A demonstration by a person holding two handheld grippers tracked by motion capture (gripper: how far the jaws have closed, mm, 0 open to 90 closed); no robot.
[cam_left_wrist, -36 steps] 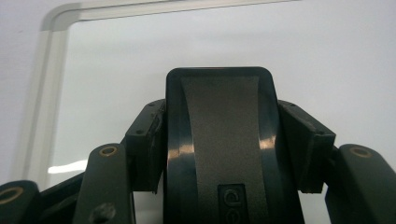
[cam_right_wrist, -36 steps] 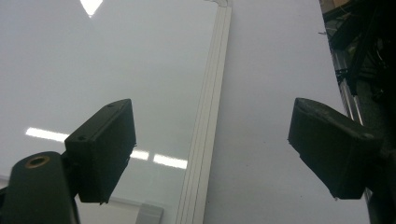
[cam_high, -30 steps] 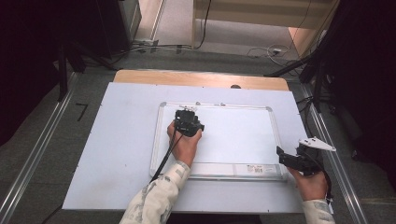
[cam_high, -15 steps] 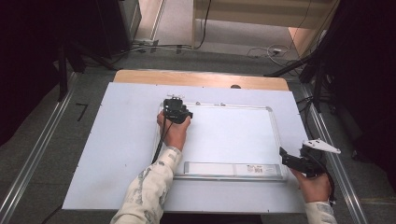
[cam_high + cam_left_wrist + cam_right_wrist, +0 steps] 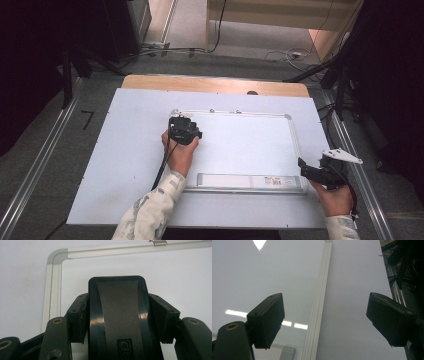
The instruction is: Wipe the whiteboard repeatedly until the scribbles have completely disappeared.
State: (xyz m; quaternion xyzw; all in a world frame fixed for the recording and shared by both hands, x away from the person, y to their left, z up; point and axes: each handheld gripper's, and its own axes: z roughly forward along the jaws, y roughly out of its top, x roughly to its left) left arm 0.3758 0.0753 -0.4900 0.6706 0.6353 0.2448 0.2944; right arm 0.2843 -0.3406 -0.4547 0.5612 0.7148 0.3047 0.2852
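One whiteboard, one eraser. Left gripper is clamping the eraser between its jaws, over the whiteboard's corner. Right gripper is standing wide open, empty, above the whiteboard's edge.

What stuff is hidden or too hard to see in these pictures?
- The eraser in the left tool: in the left gripper view its near end runs off the bottom edge; in the high view it is too small to pick out.
- The label on the whiteboard tray: in the high view its print is too small to read.
- The right tool: in the high view its tips are too dark to separate.
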